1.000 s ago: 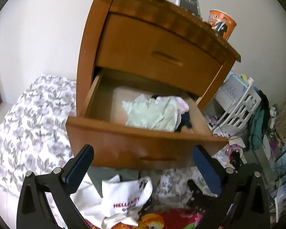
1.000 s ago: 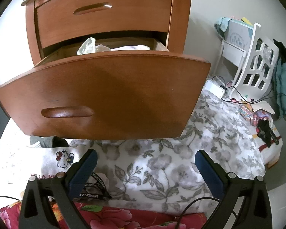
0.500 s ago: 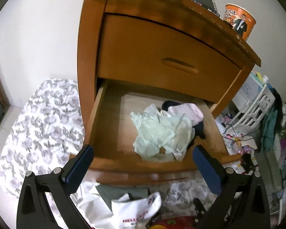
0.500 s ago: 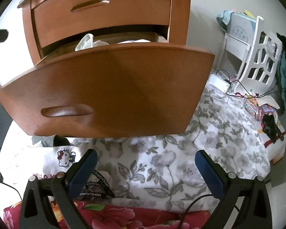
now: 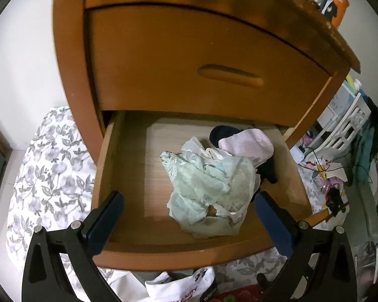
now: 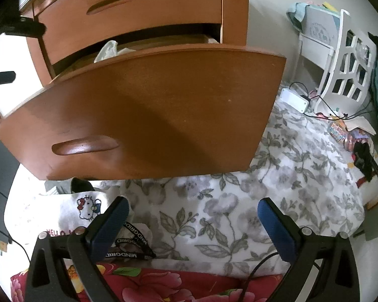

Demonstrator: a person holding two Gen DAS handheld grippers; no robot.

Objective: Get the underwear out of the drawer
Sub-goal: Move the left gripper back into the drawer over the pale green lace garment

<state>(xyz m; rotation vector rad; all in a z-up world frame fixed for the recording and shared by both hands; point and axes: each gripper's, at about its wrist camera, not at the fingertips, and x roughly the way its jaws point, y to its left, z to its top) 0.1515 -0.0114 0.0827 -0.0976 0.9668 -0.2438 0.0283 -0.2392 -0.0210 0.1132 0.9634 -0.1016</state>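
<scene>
Pale green underwear (image 5: 209,188) lies crumpled mid-drawer (image 5: 123,176), tangled with pink and dark garments at far right. Left gripper (image 5: 186,216) spread, empty, above near edge; right gripper (image 6: 192,222) spread over bedding. Risk: pinch drags neighbours out too.

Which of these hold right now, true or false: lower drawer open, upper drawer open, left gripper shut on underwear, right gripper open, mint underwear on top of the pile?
1. The lower drawer is open. True.
2. The upper drawer is open. False: it is closed.
3. The left gripper is shut on underwear. False: it is open, holding nothing.
4. The right gripper is open. True, over the floral cloth.
5. Mint underwear lies on top of the pile. True.
</scene>
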